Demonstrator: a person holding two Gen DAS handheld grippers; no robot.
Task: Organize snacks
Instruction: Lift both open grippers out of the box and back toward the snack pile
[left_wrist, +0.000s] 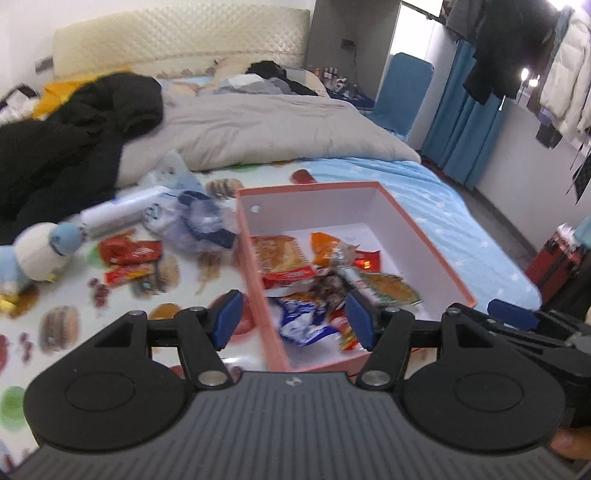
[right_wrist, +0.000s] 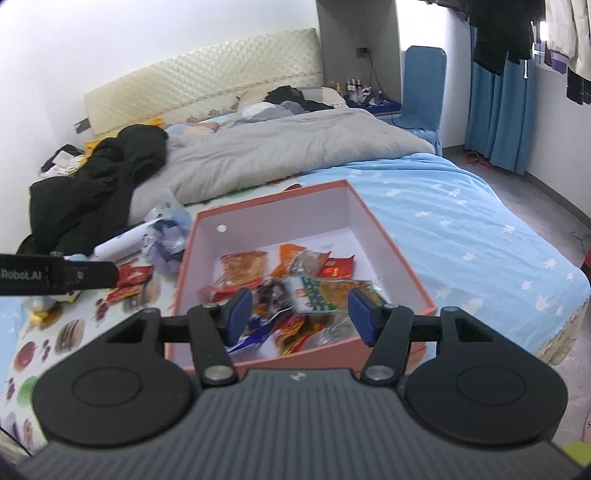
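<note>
A pink box (left_wrist: 436, 254) with a white inside lies on the bed and holds several snack packets (left_wrist: 284, 254). It shows in the right wrist view too (right_wrist: 413, 269), with the packets (right_wrist: 243, 266) inside. Two red snack packets (left_wrist: 129, 251) lie on the printed sheet left of the box, also in the right wrist view (right_wrist: 133, 275). My left gripper (left_wrist: 293, 319) is open and empty over the box's left wall. My right gripper (right_wrist: 301, 314) is open and empty above the box's near end. The left gripper's side shows at the left edge of the right wrist view (right_wrist: 59, 275).
A plush toy (left_wrist: 33, 254), a white roll (left_wrist: 122, 210) and a crumpled plastic bag (left_wrist: 195, 221) lie left of the box. A black coat (left_wrist: 74, 140) and grey duvet (left_wrist: 266, 129) cover the far bed. Blue starred sheet (right_wrist: 480, 229) lies right of the box.
</note>
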